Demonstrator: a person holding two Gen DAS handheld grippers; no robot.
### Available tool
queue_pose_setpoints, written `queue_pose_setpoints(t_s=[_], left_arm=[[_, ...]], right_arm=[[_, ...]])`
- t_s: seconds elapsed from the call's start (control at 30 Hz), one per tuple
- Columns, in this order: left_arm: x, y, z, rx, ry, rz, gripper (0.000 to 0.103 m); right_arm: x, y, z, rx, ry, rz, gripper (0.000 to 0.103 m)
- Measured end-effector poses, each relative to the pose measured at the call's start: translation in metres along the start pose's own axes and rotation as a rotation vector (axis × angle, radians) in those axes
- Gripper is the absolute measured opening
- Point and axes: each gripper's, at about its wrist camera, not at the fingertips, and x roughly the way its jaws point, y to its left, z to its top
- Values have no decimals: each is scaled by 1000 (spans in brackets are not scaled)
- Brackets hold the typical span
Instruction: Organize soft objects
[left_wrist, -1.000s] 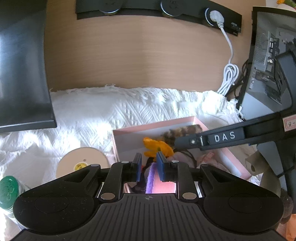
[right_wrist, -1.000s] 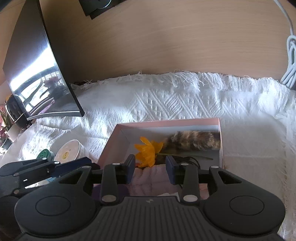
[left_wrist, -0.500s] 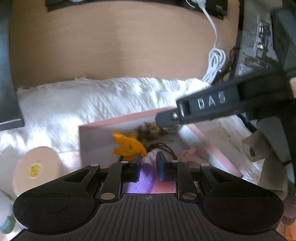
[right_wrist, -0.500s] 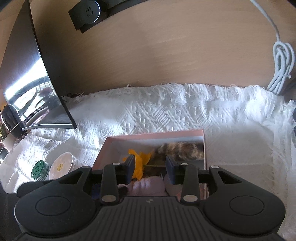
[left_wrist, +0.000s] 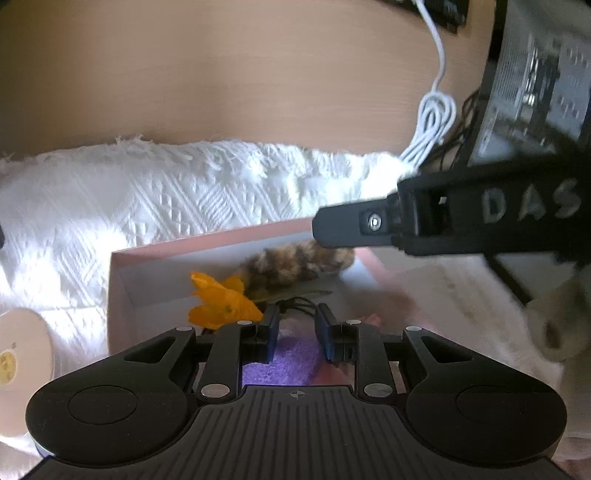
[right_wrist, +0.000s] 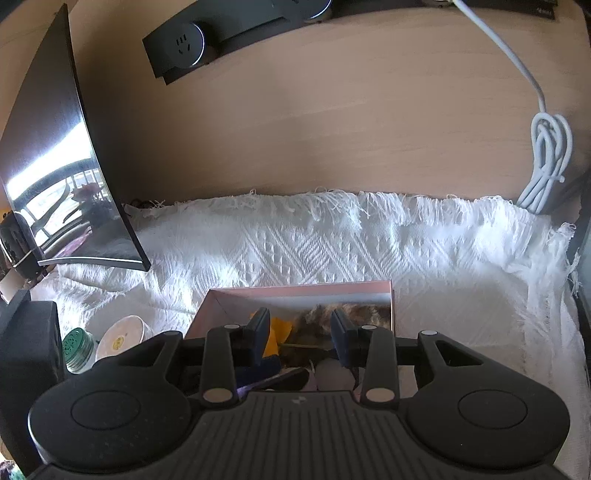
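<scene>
Purple felt (left_wrist: 291, 354) lies low-centre between the left gripper (left_wrist: 297, 326)'s just-parted pads, released into the pink box (left_wrist: 155, 251); right gripper (right_wrist: 300, 334) hovers part-open, empty.

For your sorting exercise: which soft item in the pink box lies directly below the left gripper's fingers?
The purple felt piece; the orange flower and striped furry piece lie farther back.

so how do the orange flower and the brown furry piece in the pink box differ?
Colour: the orange flower is one bright orange; the brown furry piece is mottled brown and tan.
Shape: the flower has spread petals; the furry piece is a long, fuzzy roll.
Place: in the left wrist view the flower lies nearer the box's left wall, the furry piece further back and to the right.
Both lie inside the pink box, ungripped.
</scene>
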Motion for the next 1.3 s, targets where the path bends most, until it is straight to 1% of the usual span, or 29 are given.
queue_pose_setpoints(t_s=[0.07,0.17,0.23,0.3,0.37,0.43,0.53,0.57,0.6,0.63,0.73,0.8,0.83,0.9,0.97,1.0,1.03,1.07,1.13,1.2,1.27,1.3], left_arm=[[-19,2,1,-2,-32,-1,27],[-58,11,-5,-29,-115,33,27],[-88,18,-18,-57,-190,80,27],[-114,23,-37,-76,-250,145,27],[-132,27,-58,-103,-276,209,27],[-147,30,-83,-146,-279,288,27],[-159,29,-122,-186,-254,418,26],[-161,28,-135,-206,-239,446,26],[-161,28,-149,-230,-218,460,26],[-159,29,-160,-256,-198,462,26],[-153,28,-186,-334,-152,447,26],[-147,25,-198,-365,-120,439,27],[-146,19,-204,-356,-123,443,29],[-145,8,-207,-327,-127,470,28],[-145,-1,-208,-322,-128,463,29],[-144,-6,-210,-321,-131,464,31],[-143,-10,-211,-314,-135,471,31],[-142,-15,-212,-303,-138,483,31],[-141,-24,-216,-295,-150,511,31],[-140,-30,-219,-302,-168,539,30],[-141,-30,-220,-306,-179,550,30],[-141,-31,-221,-303,-181,554,30]], right_arm=[[-4,-1,1,12,-13,-1,38],[-15,3,1,10,-47,0,42],[-22,10,-1,-3,-70,10,55],[-26,22,-5,-21,-84,17,60],[-26,37,-12,-50,-66,33,60],[-27,54,-21,-97,-33,63,60],[-32,78,-39,-178,4,81,61],[-36,85,-48,-207,13,85,62],[-38,90,-56,-228,20,87,66],[-41,94,-65,-243,28,90,69],[-44,98,-96,-281,73,95,70],[-42,95,-118,-290,106,106,71],[-39,93,-129,-296,127,105,71],[-32,87,-149,-312,175,98,71],[-23,82,-167,-321,223,95,71],[-20,80,-172,-324,232,94,73],[-22,80,-177,-343,191,95,76],[-22,81,-181,-363,165,80,77],[-20,80,-186,-374,155,82,80],[-20,80,-189,-378,131,73,80],[-20,80,-192,-391,123,64,82],[-20,81,-192,-396,123,50,85]])
